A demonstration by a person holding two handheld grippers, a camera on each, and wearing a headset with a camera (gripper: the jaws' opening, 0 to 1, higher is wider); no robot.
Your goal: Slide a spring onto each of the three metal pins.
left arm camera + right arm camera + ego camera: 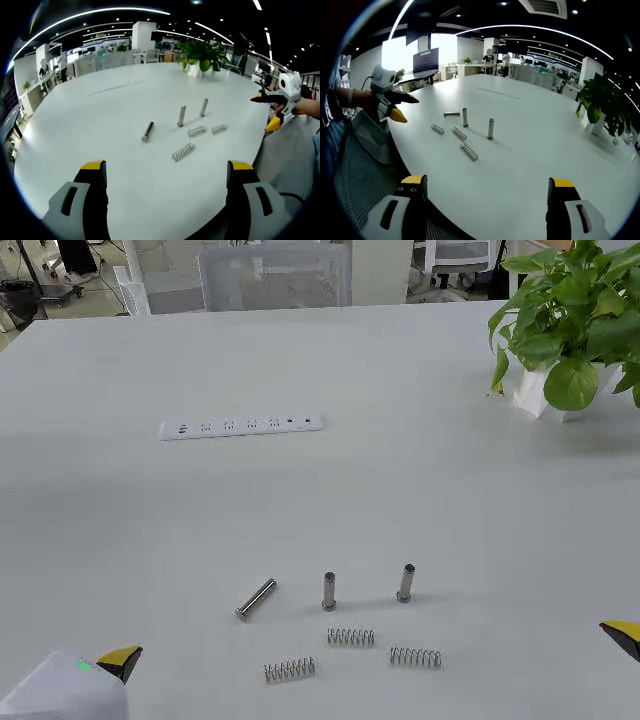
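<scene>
Gaping empty, left hand-held gripper (166, 167) and right hand-held gripper (487, 181) face springs (350, 637); head view catches yellow tips (121, 658).

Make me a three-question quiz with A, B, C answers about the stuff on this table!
1. Where is the plant on the table? A near left corner; B far right corner; C middle.
2. How many springs lie there? A one; B three; C five.
3. How are the pins? A all upright; B all lying; C two upright, one lying.
Answers: 1 B, it stands at the head view's top right. 2 B, three coils lie just nearer the person than the pins. 3 C, the left pin lies flat.
</scene>
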